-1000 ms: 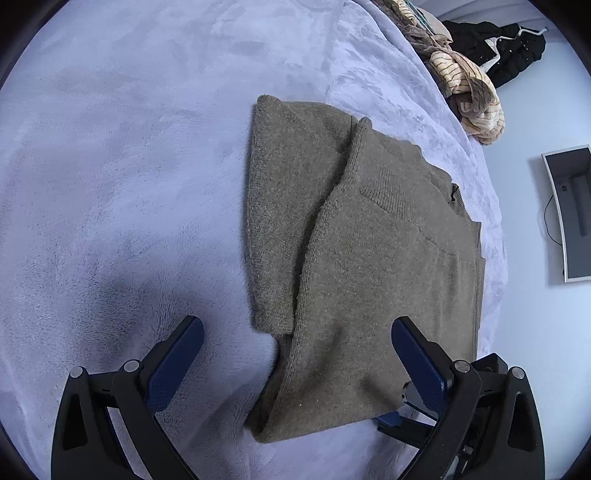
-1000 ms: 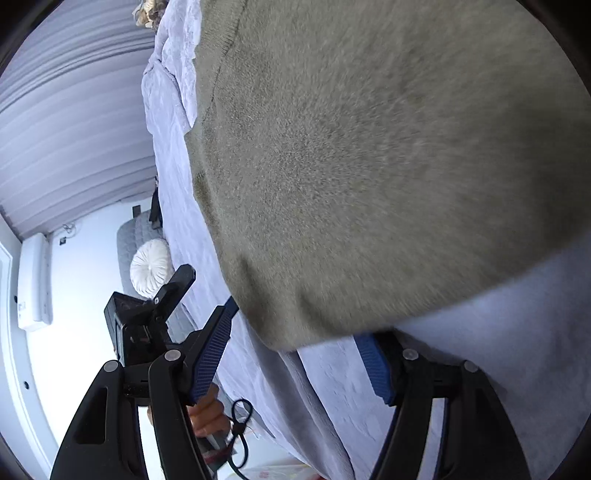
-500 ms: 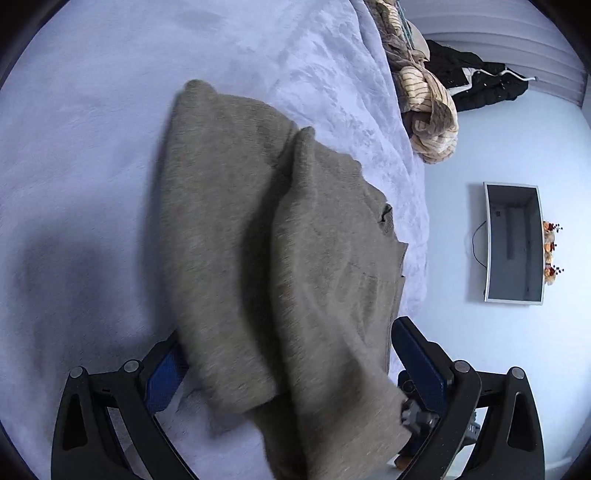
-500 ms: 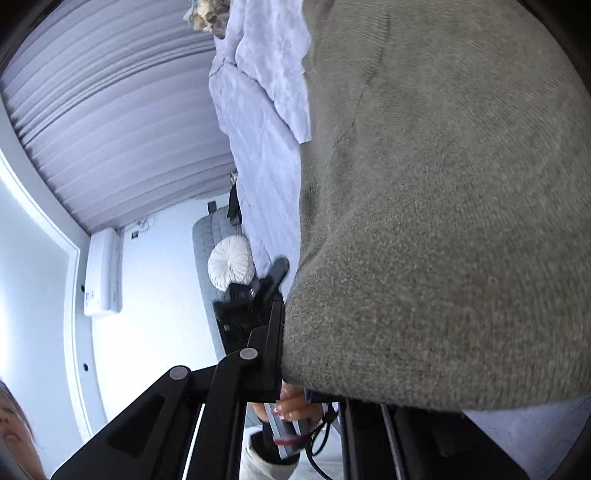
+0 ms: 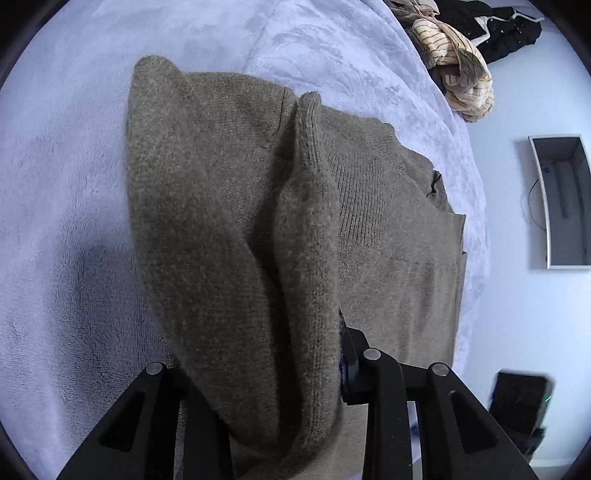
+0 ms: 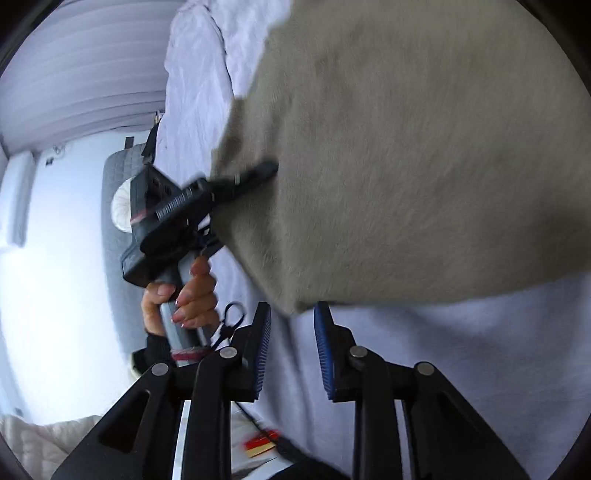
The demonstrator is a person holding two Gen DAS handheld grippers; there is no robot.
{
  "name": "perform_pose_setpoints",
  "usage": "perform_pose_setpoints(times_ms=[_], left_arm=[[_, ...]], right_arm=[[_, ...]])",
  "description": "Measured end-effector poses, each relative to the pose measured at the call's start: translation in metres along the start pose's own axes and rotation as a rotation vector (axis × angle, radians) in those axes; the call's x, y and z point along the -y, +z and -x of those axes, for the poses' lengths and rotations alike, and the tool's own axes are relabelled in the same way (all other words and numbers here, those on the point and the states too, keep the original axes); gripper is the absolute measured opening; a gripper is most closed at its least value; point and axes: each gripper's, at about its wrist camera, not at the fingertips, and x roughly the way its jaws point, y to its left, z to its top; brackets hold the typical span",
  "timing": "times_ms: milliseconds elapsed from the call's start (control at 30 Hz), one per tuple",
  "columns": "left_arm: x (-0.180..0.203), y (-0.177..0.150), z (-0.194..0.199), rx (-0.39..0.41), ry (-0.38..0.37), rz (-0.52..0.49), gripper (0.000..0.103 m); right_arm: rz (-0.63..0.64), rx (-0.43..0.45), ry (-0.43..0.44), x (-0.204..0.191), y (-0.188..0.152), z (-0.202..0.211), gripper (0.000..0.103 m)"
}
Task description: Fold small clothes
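Observation:
An olive-brown knit sweater [image 5: 229, 221] lies partly folded on the lilac blanket [image 5: 66, 192]. In the left wrist view a thick fold of it is bunched between the jaws of my left gripper [image 5: 262, 354], which are closing on it; the cloth hides the fingertips. The right wrist view shows that left gripper [image 6: 258, 173] pinching the sweater's raised edge [image 6: 406, 166]. My right gripper [image 6: 292, 310] is opening: its blue pads [image 6: 325, 350] stand apart. The sweater's lower corner hangs just at their tips, and they do not press on it.
A heap of striped and dark clothes [image 5: 461, 81] lies at the bed's far end, with a black garment [image 5: 509, 29] behind it. A framed panel [image 5: 561, 199] hangs on the wall. A person's hand [image 6: 192, 291] holds the left gripper's handle beside the bed edge [image 6: 192, 92].
The left jaws went from wide apart to closed on a bunched fold. The right jaws were shut on the sweater's edge half a second ago; now they stand apart, with the cloth slipping clear.

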Motion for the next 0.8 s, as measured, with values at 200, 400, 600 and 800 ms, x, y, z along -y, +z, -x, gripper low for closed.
perform_pose_setpoints(times_ms=[200,400,600,800], left_arm=[[0.018,-0.007,0.003,0.056,0.104,-0.086,0.023],[0.051,-0.012,0.028,0.127,0.099,-0.130,0.018],[0.140,-0.009,0.039,0.172,0.060,-0.269,0.018],[0.253,-0.021,-0.020,0.113,0.099,-0.503,0.018]], right_arm=[[0.083,0.156,-0.256,0.004,0.067,0.007,0.011],[0.152,0.076,-0.391,0.014,0.076,-0.039,0.007],[0.123,0.084,-0.218,0.025,0.071,0.008,0.009],[0.031,0.224,-0.087,0.065,0.075,0.089,0.012]])
